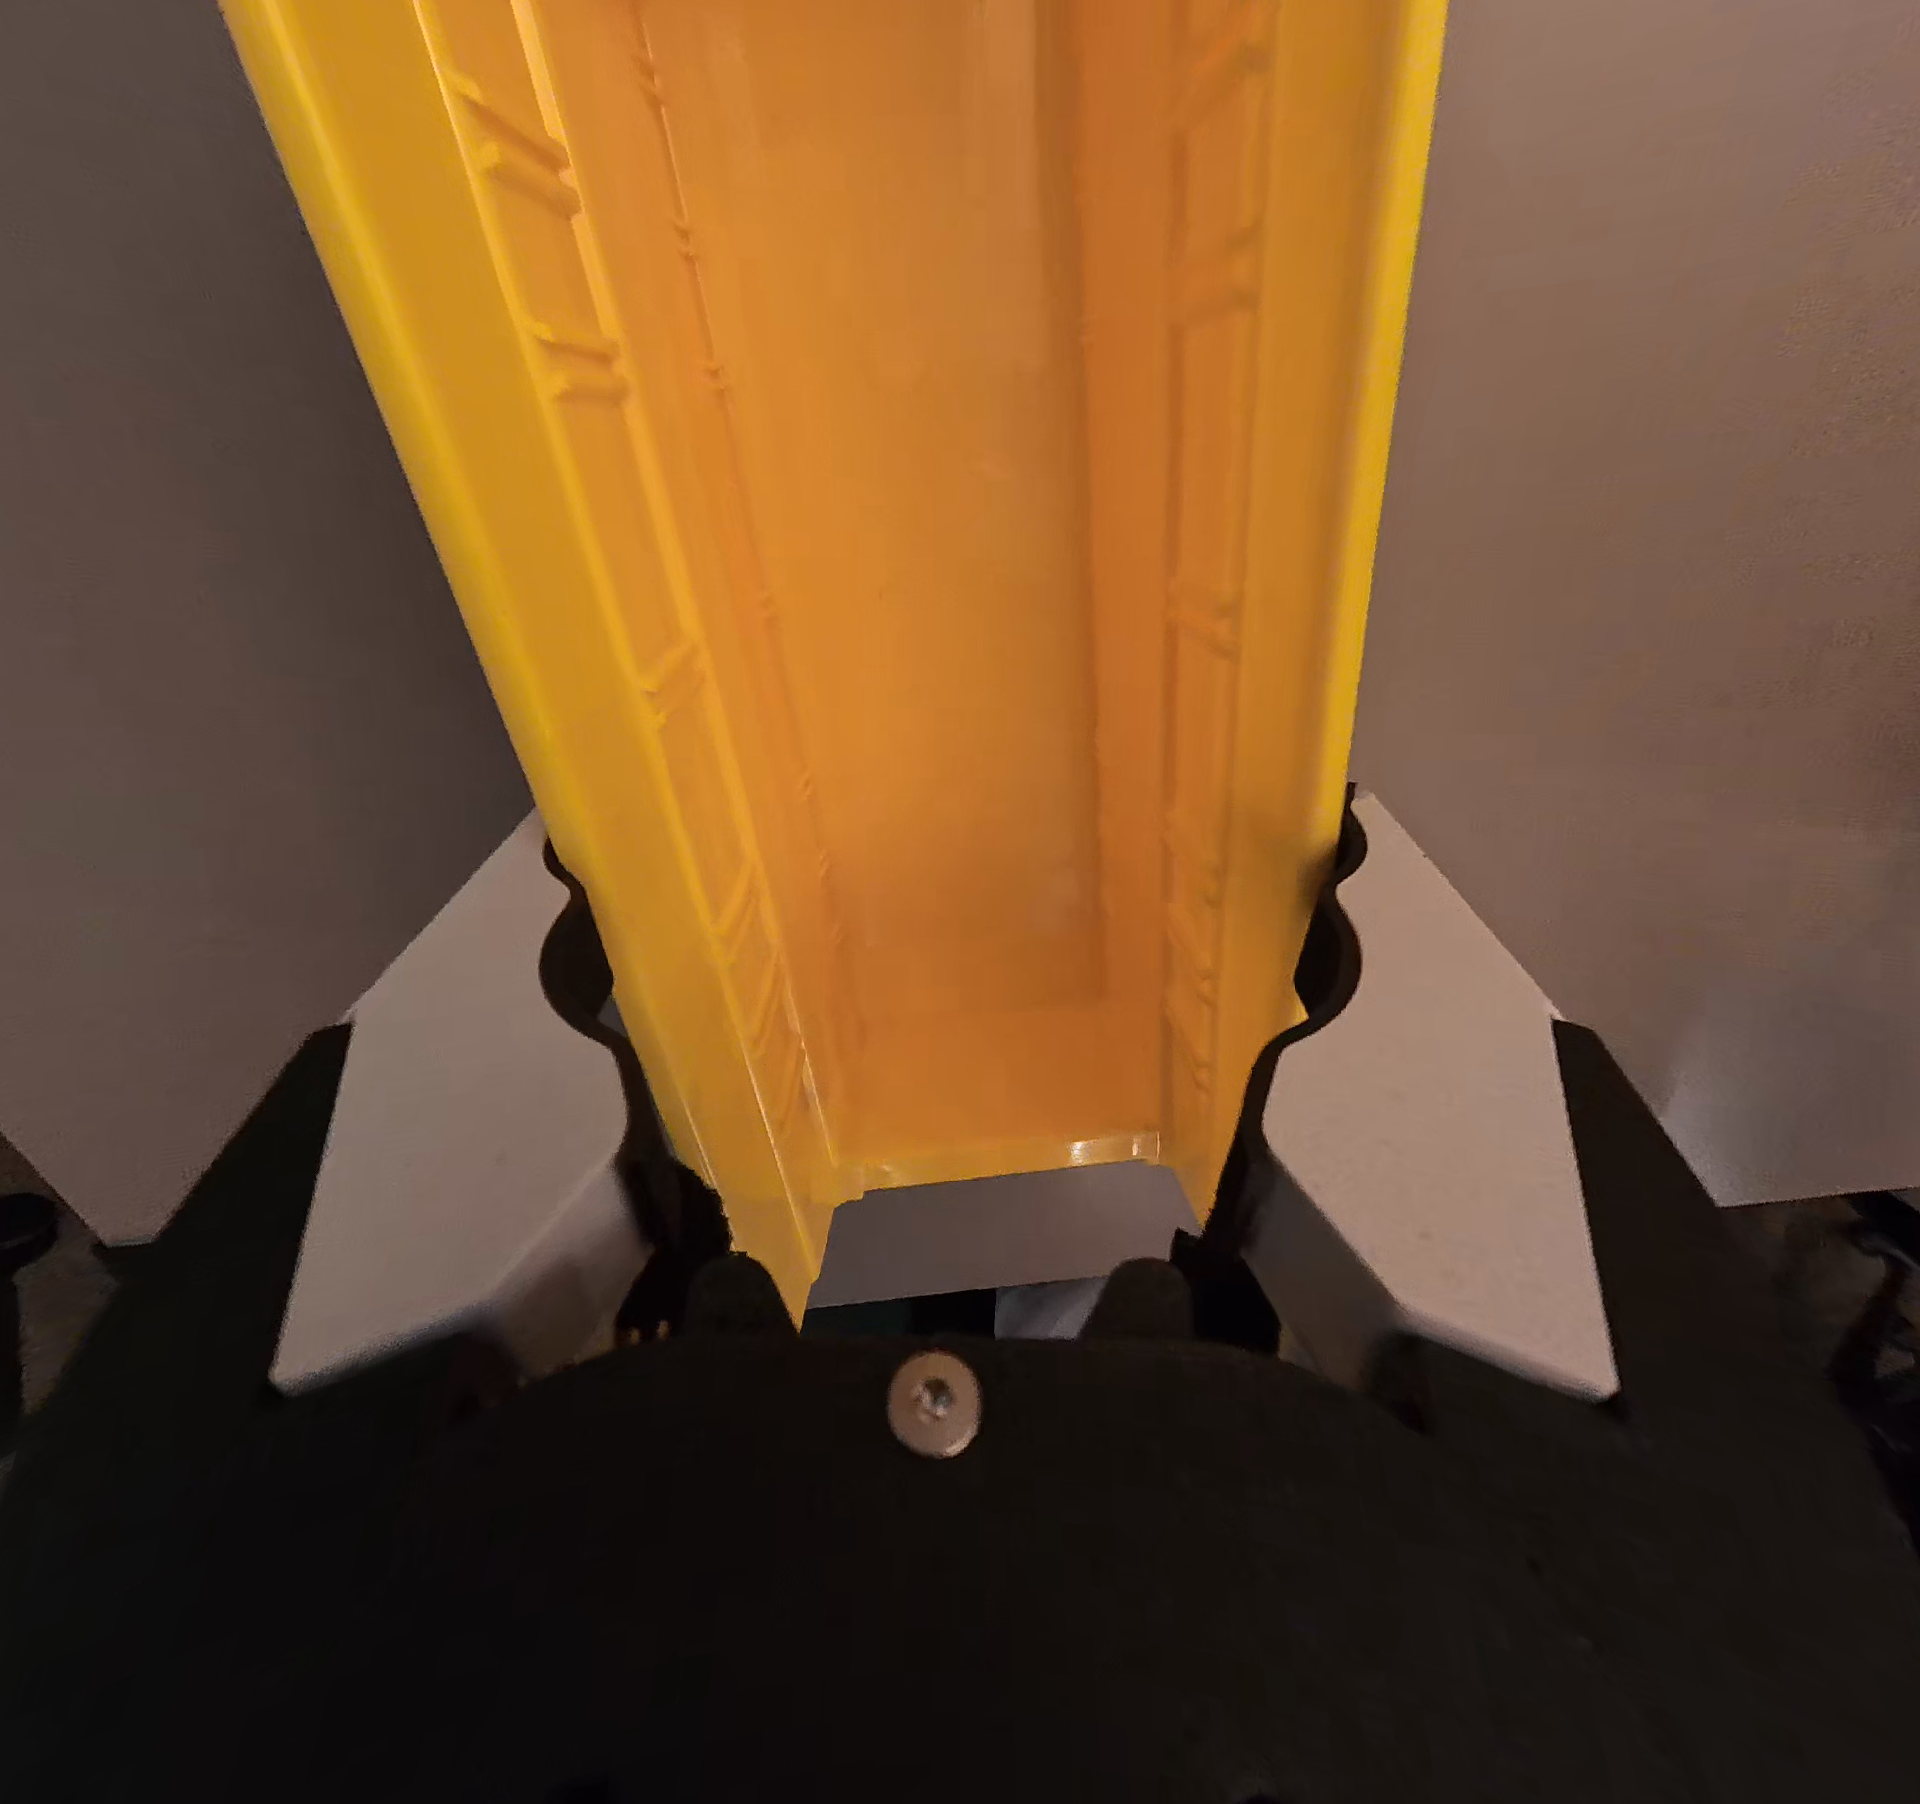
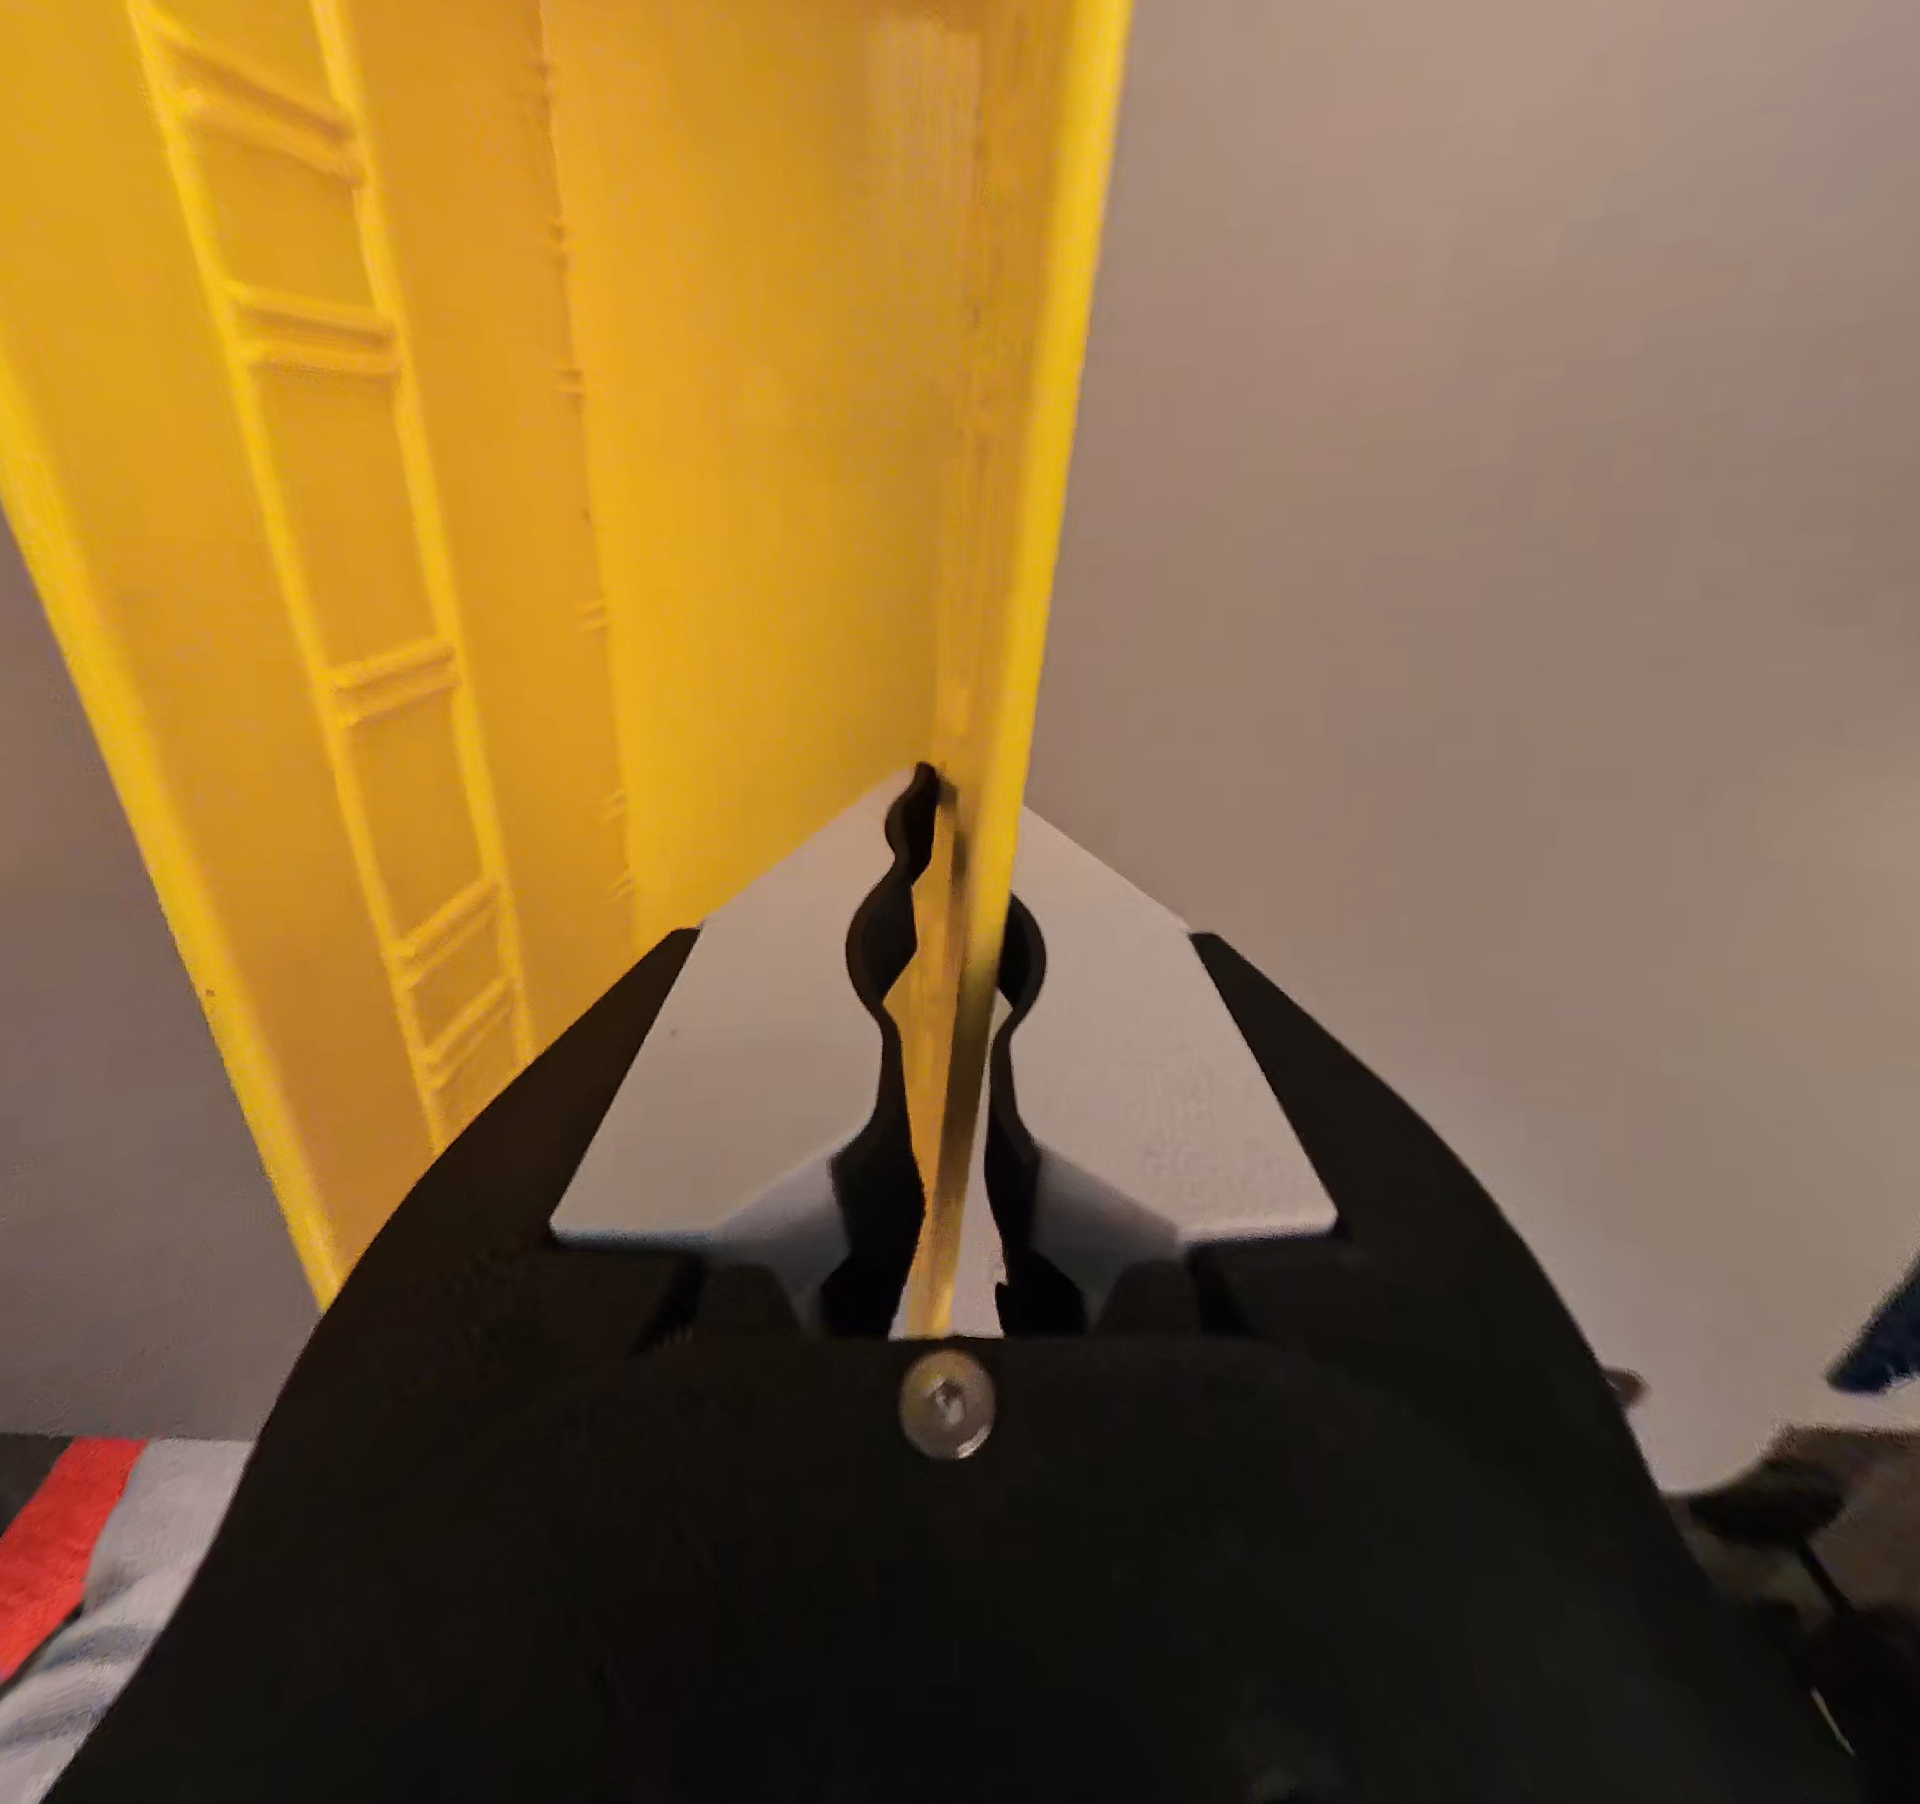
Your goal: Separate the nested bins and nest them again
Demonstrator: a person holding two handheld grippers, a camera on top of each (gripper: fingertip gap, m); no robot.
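Note:
In the left wrist view a long yellow bin [image 1: 935,404] runs away from me, its open inside facing the camera, with ribbed side walls. My left gripper [image 1: 951,840] stands wide around the bin's near end, and both black pads [image 1: 566,933] press on its outer sides. In the right wrist view a yellow bin [image 2: 727,404] fills the upper left. My right gripper [image 2: 961,798] is shut on this bin's thin right side wall [image 2: 1049,507], one pad inside and one outside. Neither view shows the other gripper, so I cannot tell if both hold the same bin.
A plain pale surface [image 2: 1507,404] lies behind the bins in both views. A red and grey cloth [image 2: 62,1546] lies at the lower left of the right wrist view. Dark blurred objects [image 2: 1870,1339] sit at its lower right.

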